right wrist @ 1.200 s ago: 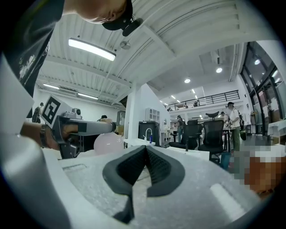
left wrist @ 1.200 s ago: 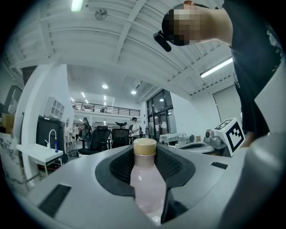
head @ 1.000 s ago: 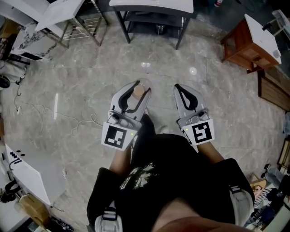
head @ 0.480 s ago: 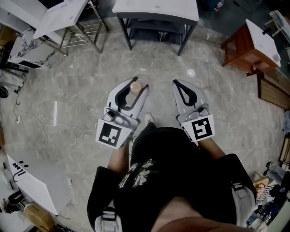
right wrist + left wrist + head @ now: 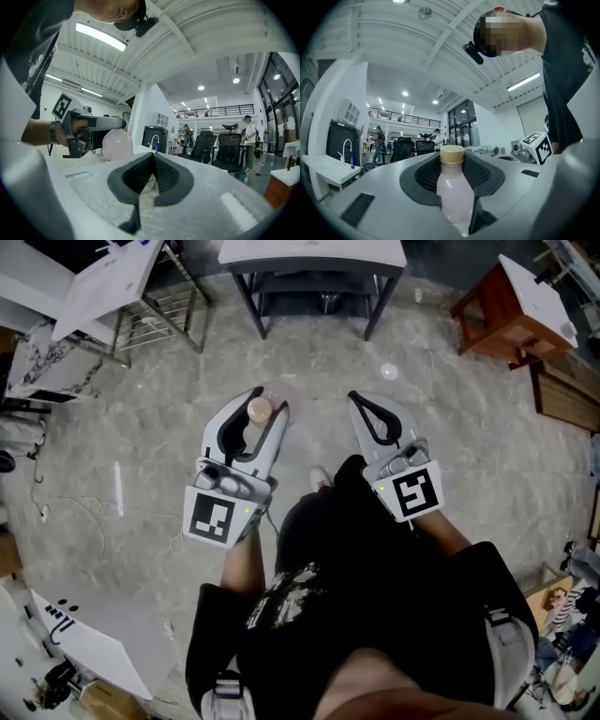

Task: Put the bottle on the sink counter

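Observation:
A bottle (image 5: 259,410) of pale pink liquid with a tan cap stands upright between the jaws of my left gripper (image 5: 263,398), which is shut on it and held over the floor in front of the person. In the left gripper view the bottle (image 5: 453,187) fills the gap between the dark pads of that gripper (image 5: 453,159). My right gripper (image 5: 360,399) hangs level beside it, shut and empty; its pads meet in the right gripper view (image 5: 152,157). A white sink counter (image 5: 327,171) with a faucet shows far off at the left.
A white-topped table with dark legs (image 5: 309,253) stands ahead. A wooden side table (image 5: 511,306) is at the right, a wire rack (image 5: 159,315) and white panels (image 5: 94,287) at the left. A thin cable (image 5: 94,512) lies on the marble floor. Office chairs (image 5: 228,147) stand further off.
Both grippers have drifted up and slightly left in the head view as the person moves; the bottle stays gripped in the left one, and the right stays shut.

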A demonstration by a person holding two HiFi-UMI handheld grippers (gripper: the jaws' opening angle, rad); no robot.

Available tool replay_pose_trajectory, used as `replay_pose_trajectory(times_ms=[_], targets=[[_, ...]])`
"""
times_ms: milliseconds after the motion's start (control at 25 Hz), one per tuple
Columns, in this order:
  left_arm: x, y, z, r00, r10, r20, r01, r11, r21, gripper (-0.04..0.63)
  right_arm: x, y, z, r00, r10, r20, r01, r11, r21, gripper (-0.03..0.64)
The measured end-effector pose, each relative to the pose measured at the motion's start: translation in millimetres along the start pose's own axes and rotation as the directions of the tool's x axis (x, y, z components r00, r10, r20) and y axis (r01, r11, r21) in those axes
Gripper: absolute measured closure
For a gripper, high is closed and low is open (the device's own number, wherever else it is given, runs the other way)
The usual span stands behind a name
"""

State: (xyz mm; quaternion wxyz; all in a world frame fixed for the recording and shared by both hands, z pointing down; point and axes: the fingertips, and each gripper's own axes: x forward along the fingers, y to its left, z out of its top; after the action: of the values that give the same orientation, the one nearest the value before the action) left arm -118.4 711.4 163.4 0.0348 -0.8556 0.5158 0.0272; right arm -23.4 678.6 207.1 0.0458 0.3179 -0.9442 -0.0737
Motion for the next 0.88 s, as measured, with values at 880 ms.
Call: replay_pose_trajectory(times_ms=[880], targets=[[86,77,-26,1.0,-0.002,-0.032,0.001,1.0,-0.029,0.446,97,-73,-29,0.999,0.025,-0.021,-0.024,0.999,0.048,0.621]])
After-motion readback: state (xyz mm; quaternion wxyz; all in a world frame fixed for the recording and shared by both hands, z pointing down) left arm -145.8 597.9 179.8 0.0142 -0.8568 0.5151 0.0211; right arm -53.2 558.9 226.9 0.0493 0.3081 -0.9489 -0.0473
